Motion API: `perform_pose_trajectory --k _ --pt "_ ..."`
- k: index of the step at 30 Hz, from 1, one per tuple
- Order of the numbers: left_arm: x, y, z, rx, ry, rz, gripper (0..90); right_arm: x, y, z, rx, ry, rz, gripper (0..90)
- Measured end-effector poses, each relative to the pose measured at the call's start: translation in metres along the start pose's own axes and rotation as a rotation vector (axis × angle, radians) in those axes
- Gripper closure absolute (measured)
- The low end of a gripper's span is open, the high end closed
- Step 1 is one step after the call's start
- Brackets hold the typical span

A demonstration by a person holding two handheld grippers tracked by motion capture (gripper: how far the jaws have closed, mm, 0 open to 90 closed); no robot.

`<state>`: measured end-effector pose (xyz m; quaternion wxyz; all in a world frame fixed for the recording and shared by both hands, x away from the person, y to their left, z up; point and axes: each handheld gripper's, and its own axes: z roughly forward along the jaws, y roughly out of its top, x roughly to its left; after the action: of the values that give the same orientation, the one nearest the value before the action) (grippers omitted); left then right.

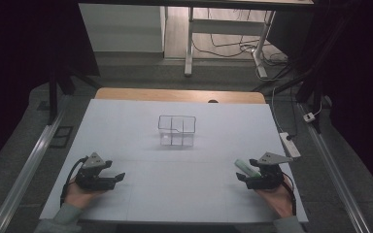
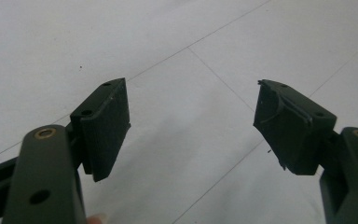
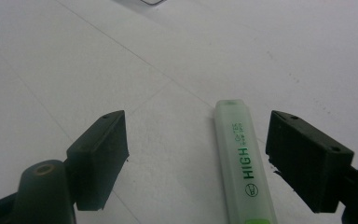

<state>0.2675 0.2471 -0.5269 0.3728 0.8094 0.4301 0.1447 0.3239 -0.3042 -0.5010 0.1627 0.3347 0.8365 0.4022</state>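
Note:
A pale green highlighter (image 3: 243, 161) lies flat on the white table cover, between the jaws of my right gripper (image 3: 196, 154) and nearer its right jaw. That gripper (image 1: 245, 175) is open at the front right of the table, and the highlighter (image 1: 246, 167) pokes out to its left. My left gripper (image 1: 116, 171) rests at the front left, held by a hand. In the left gripper view its jaws (image 2: 192, 123) stand wide apart, open, with bare white surface between them. A clear wire-edged box with compartments (image 1: 176, 130) stands at the table's middle, far from both grippers.
The white cover (image 1: 126, 126) spreads over a wooden table whose far edge (image 1: 179, 94) shows. A white power strip (image 1: 290, 144) lies at the right edge. Metal rails run along both sides on the floor, and desk legs with cables stand beyond.

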Motion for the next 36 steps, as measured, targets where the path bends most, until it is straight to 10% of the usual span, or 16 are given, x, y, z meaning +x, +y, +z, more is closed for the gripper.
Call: perform_pose_trajectory --k 36 --pt "0.0005 0.0001 -0.0014 -0.005 0.003 0.001 26.7 0.0016 0.0004 -0.0034 -0.02 -0.001 0.006 23.9"
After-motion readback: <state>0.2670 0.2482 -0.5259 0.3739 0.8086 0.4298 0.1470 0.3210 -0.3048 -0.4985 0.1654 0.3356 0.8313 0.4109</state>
